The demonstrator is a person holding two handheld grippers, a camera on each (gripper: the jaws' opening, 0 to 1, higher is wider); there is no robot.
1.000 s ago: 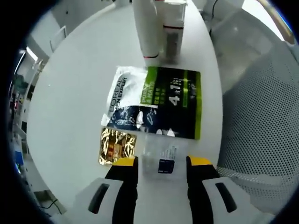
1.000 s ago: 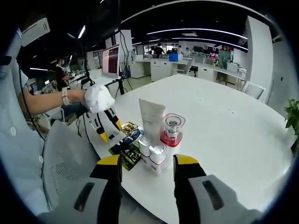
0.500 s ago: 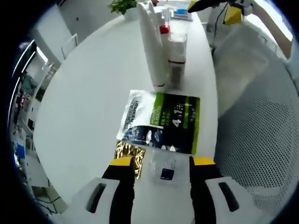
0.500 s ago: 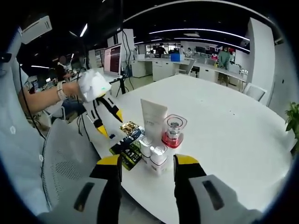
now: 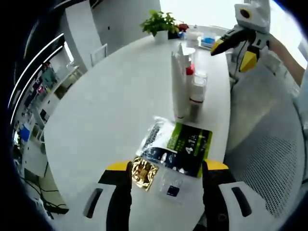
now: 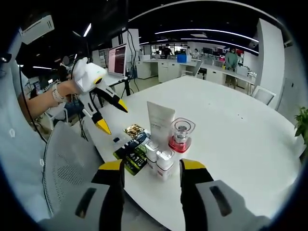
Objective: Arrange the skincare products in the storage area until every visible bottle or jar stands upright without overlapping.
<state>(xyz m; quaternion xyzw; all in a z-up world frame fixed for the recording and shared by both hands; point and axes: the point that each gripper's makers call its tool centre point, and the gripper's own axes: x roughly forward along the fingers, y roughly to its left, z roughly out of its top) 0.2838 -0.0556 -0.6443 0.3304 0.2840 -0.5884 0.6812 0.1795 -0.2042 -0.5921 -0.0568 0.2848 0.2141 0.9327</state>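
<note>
The person holds both tools up off the round white table, and neither one has hold of anything. The left gripper has its two yellow-tipped jaws wide apart, and so does the right gripper. It looks like a pause between picks, with some things standing and some lying flat.

Just ahead of the right gripper's jaws, a small group stands close together: a tall white tube, a clear jar with a red base, and two small clear bottles with white caps. They are upright and side by side.

Ahead of the left gripper's jaws lie the flat things. A shiny gold packet sits by the left jaw. A tiny clear packet with a dark blue square lies between the jaws. A little further out is a big dark and green packet, soft and crinkly, lying flat. Past it stand the tube and the small bottles.

The next move may be to come down on one of the flat packets. They are thin and slippery, so the jaws would need to slide under an edge or pinch a corner. The standing bottles are tall and narrow and could tip if bumped
</note>
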